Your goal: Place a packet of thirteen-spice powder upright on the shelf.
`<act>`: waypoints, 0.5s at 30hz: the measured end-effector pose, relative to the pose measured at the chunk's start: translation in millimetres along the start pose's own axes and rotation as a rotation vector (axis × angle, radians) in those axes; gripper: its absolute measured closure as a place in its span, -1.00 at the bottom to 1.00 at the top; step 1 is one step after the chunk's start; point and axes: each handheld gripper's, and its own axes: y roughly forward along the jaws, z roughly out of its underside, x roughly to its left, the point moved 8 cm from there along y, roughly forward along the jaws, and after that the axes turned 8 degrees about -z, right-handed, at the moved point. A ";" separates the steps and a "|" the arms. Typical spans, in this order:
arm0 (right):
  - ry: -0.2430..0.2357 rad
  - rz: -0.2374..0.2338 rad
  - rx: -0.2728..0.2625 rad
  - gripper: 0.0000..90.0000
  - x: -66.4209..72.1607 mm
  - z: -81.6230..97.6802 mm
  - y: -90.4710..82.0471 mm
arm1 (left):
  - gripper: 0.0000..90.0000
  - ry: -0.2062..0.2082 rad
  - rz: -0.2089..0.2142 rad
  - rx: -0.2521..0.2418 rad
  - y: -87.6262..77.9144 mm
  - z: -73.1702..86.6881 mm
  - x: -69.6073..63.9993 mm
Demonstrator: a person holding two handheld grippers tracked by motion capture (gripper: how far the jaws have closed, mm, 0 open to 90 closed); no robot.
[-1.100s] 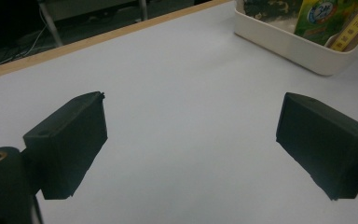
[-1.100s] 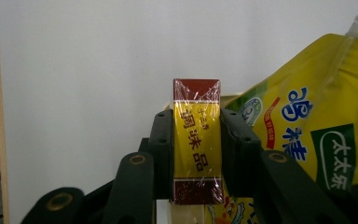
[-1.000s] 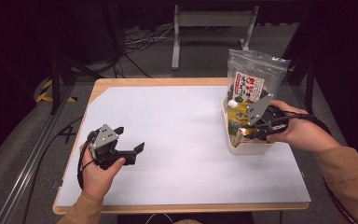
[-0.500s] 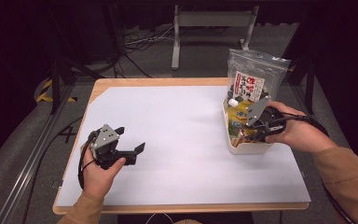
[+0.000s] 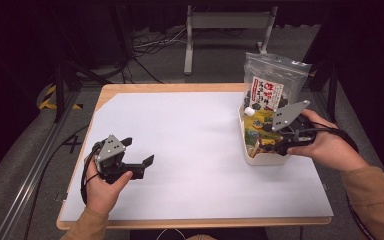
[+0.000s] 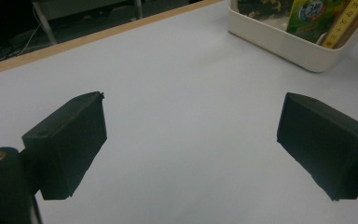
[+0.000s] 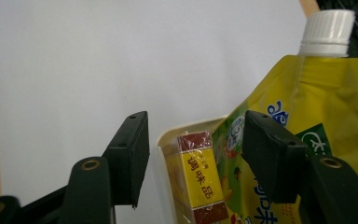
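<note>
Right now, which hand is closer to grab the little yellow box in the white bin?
The right. The right gripper sits at the white bin, jaws just opened, standing either side of the yellow box without pressing it. The left gripper hangs open, far across the table.

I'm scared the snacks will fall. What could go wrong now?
The right tool has just been opening around the yellow box in the white bin; freed, the box might lean over. The tall bag stands upright at the bin's far end, so a bump may tip it. The bin sits near the table edge.
</note>
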 end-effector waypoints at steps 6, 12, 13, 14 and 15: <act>0.054 0.041 -0.094 -0.13 8.8 6.5 -11.2 | -0.80 0.008 0.003 0.007 -6.5 7.4 2.2; 0.126 0.088 -0.173 -0.19 17.5 21.3 -20.7 | -0.81 0.024 0.005 0.011 -11.5 15.9 4.7; 0.134 0.091 -0.179 -0.19 19.1 23.9 -21.2 | -0.82 0.028 0.008 0.017 -12.5 17.9 4.7; 0.141 0.099 -0.189 -0.19 21.0 27.1 -21.9 | -0.82 0.034 0.009 0.016 -13.0 19.3 5.3; 0.152 0.103 -0.202 -0.19 23.3 30.1 -22.6 | -0.82 0.031 0.012 0.015 -13.8 21.2 5.5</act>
